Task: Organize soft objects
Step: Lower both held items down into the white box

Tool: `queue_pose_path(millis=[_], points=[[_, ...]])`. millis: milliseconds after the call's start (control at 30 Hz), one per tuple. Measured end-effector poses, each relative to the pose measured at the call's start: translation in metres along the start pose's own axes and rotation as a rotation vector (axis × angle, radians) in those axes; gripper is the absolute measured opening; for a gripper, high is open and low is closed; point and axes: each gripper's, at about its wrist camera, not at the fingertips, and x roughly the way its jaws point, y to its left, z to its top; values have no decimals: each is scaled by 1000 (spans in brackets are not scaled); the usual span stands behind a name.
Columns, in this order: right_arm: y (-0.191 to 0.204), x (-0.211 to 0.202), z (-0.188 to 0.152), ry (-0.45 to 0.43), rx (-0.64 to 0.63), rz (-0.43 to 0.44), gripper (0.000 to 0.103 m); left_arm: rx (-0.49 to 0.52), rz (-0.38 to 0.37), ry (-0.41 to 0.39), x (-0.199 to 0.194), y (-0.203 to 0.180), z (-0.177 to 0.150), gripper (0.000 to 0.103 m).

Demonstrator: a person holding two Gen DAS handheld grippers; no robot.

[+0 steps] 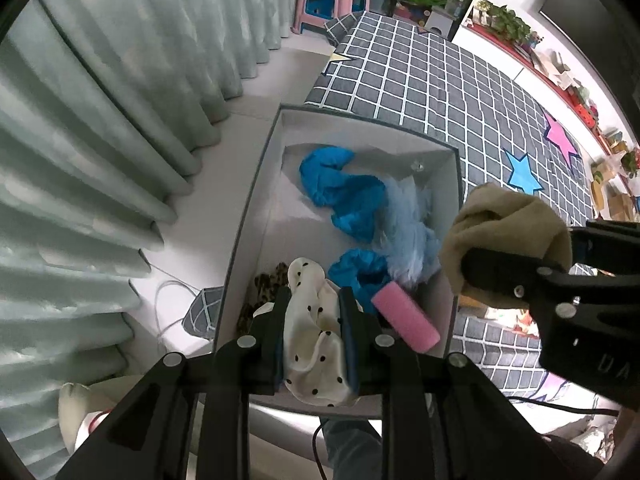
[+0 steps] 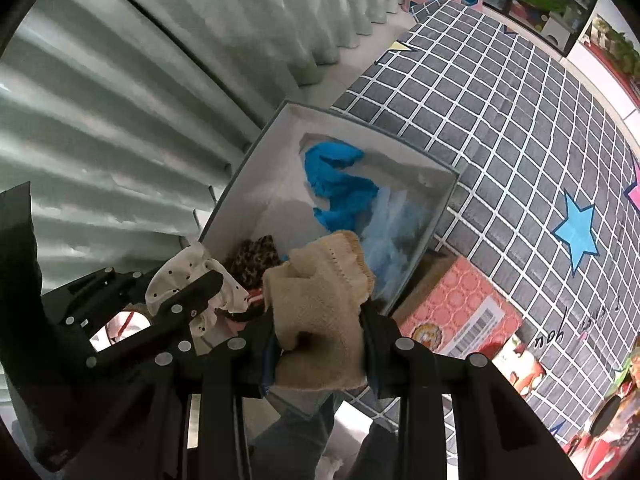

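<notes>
My left gripper [image 1: 315,312] is shut on a cream polka-dot scrunchie [image 1: 316,344], held over the near end of an open grey box [image 1: 256,184]. My right gripper [image 2: 320,320] is shut on a beige knitted cloth [image 2: 320,300], held above the box's near right corner; it also shows in the left wrist view [image 1: 504,224]. Inside the box lie a blue satin cloth [image 1: 340,188], a pale blue fluffy item [image 1: 408,232], a pink foam roller [image 1: 404,316] and a leopard-print scrunchie [image 1: 264,284]. The left gripper [image 2: 192,300] shows in the right wrist view too.
The box rests at the edge of a bed with a grey checked cover [image 1: 460,92] bearing star patches. Pale green curtains [image 1: 100,140] hang to the left. A pink patterned carton [image 2: 460,308] sits beside the box. A pink stool [image 1: 332,0] stands far back.
</notes>
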Motion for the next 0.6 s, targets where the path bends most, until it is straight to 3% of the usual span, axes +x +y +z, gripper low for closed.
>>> queue_pose_path(millis=[600], points=[[-25, 26, 32, 41, 55, 5, 34, -23, -11, 75, 37, -4, 34, 25]])
